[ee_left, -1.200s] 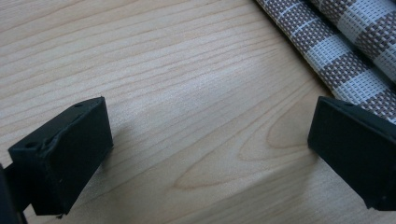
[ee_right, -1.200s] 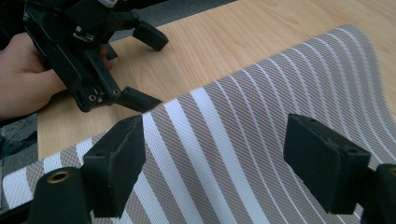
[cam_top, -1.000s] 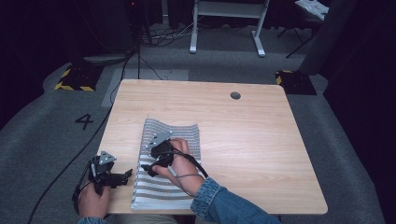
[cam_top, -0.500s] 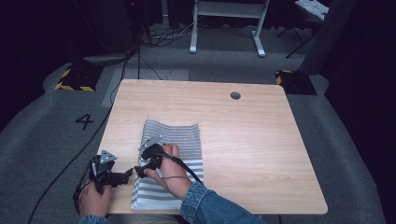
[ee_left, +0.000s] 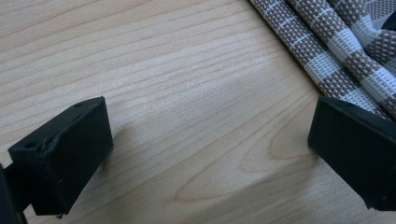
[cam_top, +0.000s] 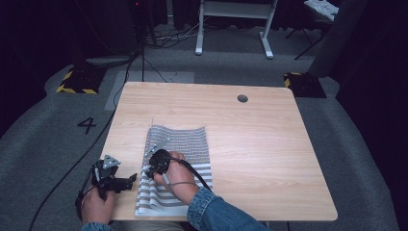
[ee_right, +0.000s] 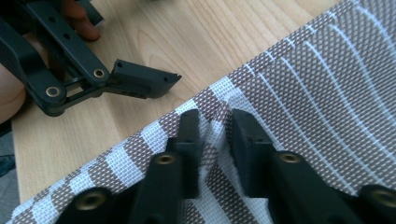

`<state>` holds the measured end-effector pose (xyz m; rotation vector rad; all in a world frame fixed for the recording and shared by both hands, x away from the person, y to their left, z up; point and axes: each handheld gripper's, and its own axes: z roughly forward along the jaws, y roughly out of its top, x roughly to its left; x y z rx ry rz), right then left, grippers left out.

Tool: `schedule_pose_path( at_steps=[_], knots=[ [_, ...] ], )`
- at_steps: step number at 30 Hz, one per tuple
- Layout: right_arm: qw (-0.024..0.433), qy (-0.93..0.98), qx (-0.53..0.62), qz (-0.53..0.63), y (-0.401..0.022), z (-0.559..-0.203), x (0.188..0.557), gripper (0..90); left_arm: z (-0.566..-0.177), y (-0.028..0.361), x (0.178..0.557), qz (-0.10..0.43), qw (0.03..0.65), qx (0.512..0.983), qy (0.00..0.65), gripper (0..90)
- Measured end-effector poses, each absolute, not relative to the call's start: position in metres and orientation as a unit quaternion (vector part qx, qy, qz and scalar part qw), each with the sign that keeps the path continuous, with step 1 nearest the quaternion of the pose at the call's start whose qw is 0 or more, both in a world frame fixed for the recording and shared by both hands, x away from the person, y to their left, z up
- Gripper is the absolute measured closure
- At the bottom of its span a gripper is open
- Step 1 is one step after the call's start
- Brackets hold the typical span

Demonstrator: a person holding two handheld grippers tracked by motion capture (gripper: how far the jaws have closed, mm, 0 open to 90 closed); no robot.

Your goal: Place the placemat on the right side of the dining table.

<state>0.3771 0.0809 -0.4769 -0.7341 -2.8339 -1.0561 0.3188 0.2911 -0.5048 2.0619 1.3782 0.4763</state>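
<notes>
Brown-and-white striped cloth (cam_top: 175, 166) lay spread on the near left part of the wooden table (cam_top: 260, 154), pinched into a small raised fold near its left edge between the nearly closed jaws of the right gripper (ee_right: 215, 133). Held low over bare wood just left of that edge, the left gripper (ee_left: 205, 144), jaws wide apart and clamping nothing, tips toward the cloth and close beside the right gripper. Rumpled folds of cloth off beyond its right jaw.
</notes>
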Motion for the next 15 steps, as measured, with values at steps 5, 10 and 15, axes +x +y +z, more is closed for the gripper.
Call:
schedule_pose_path(
  at_steps=[5,10,15],
  knots=[
    [0.018,-0.913,-0.233,-0.335,0.078,-0.467,0.378,87.8,-0.505,0.291,0.319,0.18,0.304,0.778,0.52,0.0],
    [0.017,-0.911,-0.231,-0.341,0.072,-0.457,0.377,88.1,-0.505,0.291,0.319,0.179,0.304,0.778,0.52,0.0],
    [0.015,-0.903,-0.236,-0.358,0.053,-0.435,0.378,88.0,-0.505,0.291,0.319,0.18,0.302,0.778,0.52,0.0]
  ],
)
